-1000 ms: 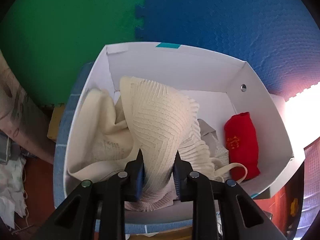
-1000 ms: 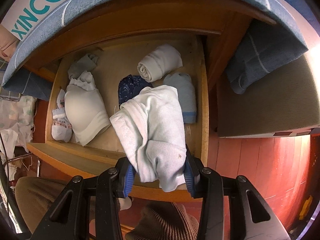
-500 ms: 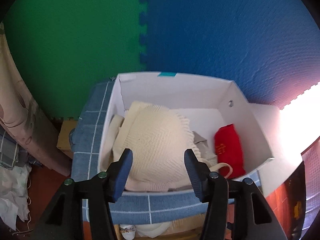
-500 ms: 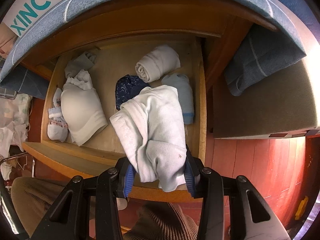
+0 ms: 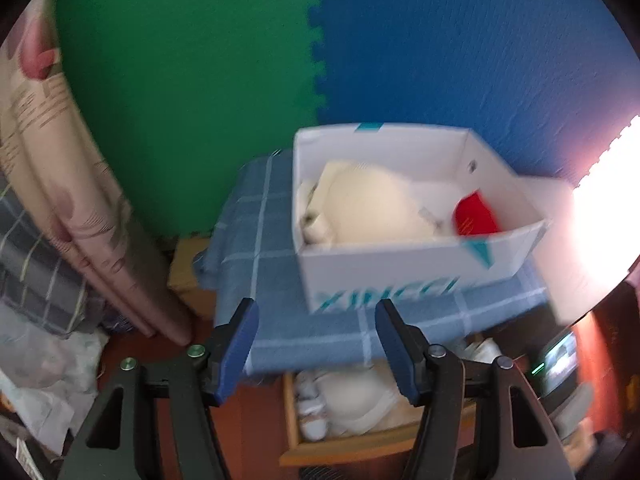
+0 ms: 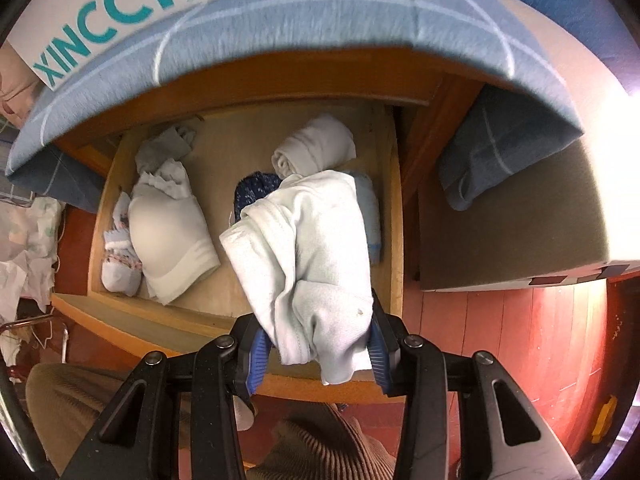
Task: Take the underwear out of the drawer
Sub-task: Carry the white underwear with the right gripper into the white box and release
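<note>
Holding one white underwear [image 6: 316, 256], right tongs [image 6: 320, 354], one drawer [image 6: 394, 216]

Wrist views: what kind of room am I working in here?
Probably a bedroom at home: a wooden drawer holding folded underwear, a shoebox filled with garments on a checked cloth, foam mats on the wall.

The box [image 5: 400, 272] sits on the cloth [image 5: 256, 240], above the drawer [image 6: 394, 216].

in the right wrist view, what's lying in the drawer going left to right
small patterned bundle → pale padded bra → dark blue speckled piece → white garment held in the right tongs → light blue folded piece
</note>
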A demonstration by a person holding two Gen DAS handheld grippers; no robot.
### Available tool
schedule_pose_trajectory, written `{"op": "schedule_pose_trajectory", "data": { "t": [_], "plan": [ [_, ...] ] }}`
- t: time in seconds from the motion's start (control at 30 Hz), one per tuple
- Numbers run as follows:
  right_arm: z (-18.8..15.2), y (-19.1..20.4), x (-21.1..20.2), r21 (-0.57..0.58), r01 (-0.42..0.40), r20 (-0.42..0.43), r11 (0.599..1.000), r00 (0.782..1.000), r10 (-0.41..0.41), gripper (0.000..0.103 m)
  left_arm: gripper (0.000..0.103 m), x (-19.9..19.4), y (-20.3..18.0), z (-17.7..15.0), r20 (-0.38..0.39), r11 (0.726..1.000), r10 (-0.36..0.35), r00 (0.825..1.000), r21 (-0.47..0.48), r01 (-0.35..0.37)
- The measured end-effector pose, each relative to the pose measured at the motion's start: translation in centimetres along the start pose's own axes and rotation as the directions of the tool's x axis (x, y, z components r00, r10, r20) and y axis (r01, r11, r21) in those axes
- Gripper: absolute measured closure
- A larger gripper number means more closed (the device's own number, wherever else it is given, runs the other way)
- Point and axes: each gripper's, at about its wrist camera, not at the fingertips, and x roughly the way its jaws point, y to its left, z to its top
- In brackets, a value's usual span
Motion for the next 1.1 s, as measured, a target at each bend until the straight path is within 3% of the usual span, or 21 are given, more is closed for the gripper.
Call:
{"op": "schedule_pose_trajectory", "data": {
  "t": [0.37, 0.57, 0.77, 0.93, 1.1],
  "plan": [
    [2.7, 0.1, -10.6, -0.062, -0.009, 0.143, 0.998, 0.99, 0.018, 0.064, 0.041, 6.3, -0.3, -8.9, -0.147, 0.998, 0.054, 0.988, -0.037, -0.06],
    [5.9, 0.4, -18.9, -0.093, 0.004, 0.264, 0.996, 0.964, 0.02, 0.064, 0.041, 8.9, -0.5, -11.6, -0.203, 0.996, 0.057, 0.977, -0.056, -0.07],
    [10.5, 1.7, -24.2, -0.105, 0.023, 0.351, 0.994, 0.936, 0.016, 0.064, 0.041, 10.5, -0.2, -13.4, -0.232, 0.994, 0.061, 0.971, -0.074, -0.08],
    [14.1, 3.0, -25.3, -0.107, 0.044, 0.379, 0.993, 0.926, 0.0, 0.064, 0.041, 11.5, 0.1, -14.5, -0.25, 0.993, 0.069, 0.966, -0.081, -0.092],
    [16.7, 4.3, -23.9, -0.107, 0.064, 0.359, 0.992, 0.933, -0.022, 0.064, 0.041, 12.5, 0.6, -15.5, -0.271, 0.99, 0.069, 0.96, -0.098, -0.099]
  ]
}}
